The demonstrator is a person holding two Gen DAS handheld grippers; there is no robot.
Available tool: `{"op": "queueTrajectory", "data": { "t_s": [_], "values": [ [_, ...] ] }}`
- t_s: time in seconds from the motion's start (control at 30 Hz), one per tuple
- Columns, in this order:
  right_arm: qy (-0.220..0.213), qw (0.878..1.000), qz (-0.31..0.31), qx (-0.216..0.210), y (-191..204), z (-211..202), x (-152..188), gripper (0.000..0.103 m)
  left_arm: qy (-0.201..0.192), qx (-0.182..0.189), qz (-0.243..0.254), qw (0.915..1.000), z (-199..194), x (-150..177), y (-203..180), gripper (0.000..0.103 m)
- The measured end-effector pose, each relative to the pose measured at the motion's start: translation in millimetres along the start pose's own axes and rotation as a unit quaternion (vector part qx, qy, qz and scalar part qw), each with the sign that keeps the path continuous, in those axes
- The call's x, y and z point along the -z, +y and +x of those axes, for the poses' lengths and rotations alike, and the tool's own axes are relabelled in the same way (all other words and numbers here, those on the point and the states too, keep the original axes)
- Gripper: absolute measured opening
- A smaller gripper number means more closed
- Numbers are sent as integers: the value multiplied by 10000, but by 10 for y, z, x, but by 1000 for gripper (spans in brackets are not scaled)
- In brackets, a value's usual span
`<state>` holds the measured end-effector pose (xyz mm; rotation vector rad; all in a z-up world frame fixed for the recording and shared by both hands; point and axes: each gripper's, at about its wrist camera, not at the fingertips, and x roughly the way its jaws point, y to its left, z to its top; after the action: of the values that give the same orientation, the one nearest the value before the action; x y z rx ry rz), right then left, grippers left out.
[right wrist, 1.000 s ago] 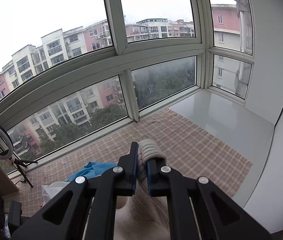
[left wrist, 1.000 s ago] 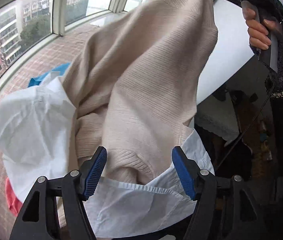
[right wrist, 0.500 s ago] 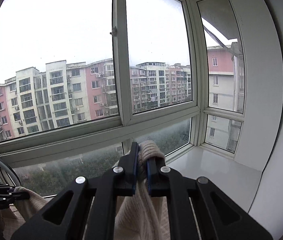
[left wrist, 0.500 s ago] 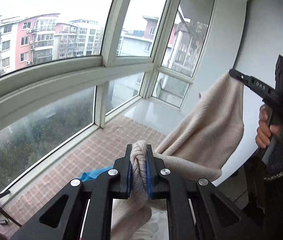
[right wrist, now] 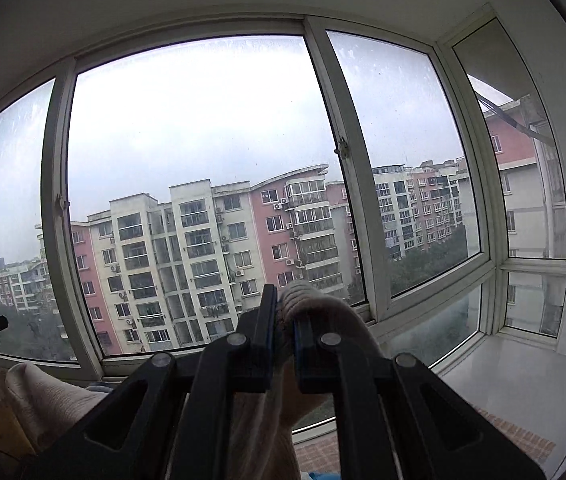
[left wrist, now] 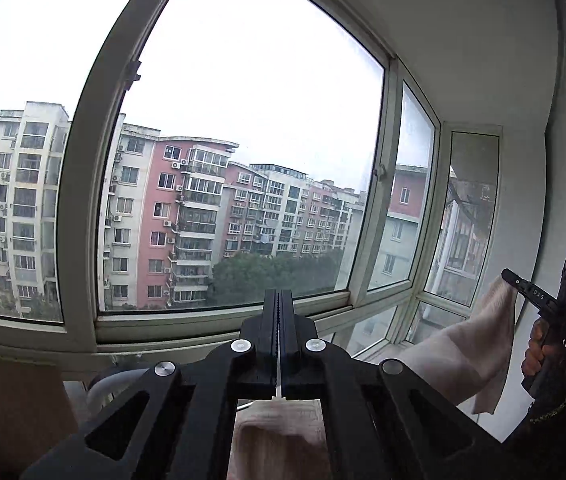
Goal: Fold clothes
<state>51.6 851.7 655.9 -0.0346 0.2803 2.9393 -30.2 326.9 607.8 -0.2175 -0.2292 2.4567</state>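
Bay window [left wrist: 243, 140] spanning both views, with pink and cream apartment blocks [right wrist: 211, 264] beyond the glass; all positions below are given relative to this window. Beige knit sweater [left wrist: 463, 352] held up in the air in front of the window's lower frame, stretched between the two tools, its body sagging below them. Left tongs [left wrist: 278, 320] pressed together with only a thin sliver of the knit between them, cloth hanging beneath. Right tongs [right wrist: 285, 312] clenched on a bunched fold of the sweater [right wrist: 315, 312] before the window's central mullion. A hand [left wrist: 539, 348] grips the right tool's handle beside the window's right wall.
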Motion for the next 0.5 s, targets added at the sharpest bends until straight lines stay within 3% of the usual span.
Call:
{"op": "queueTrajectory", "data": {
  "t_s": [0.1,0.17,0.33,0.43,0.5],
  "values": [
    [540,9965,45,-637,592,222,277,7,96,-527,120,9985,-512,154,389,0],
    [1074,9893,-38,-983,1055,412,669,7,427,-907,377,9943,-769,453,619,0],
    [2282,9503,-467,-2064,2388,563,1837,7,1505,-1352,498,9781,-1147,1450,1308,0],
    [2564,9308,-1096,-2362,3247,480,2355,7,1976,-1491,293,9684,-1261,1938,1705,0],
    [2705,9175,-1203,-2657,3699,447,2509,7,2116,-1609,81,9640,-1302,2139,1949,0]
  ]
}}
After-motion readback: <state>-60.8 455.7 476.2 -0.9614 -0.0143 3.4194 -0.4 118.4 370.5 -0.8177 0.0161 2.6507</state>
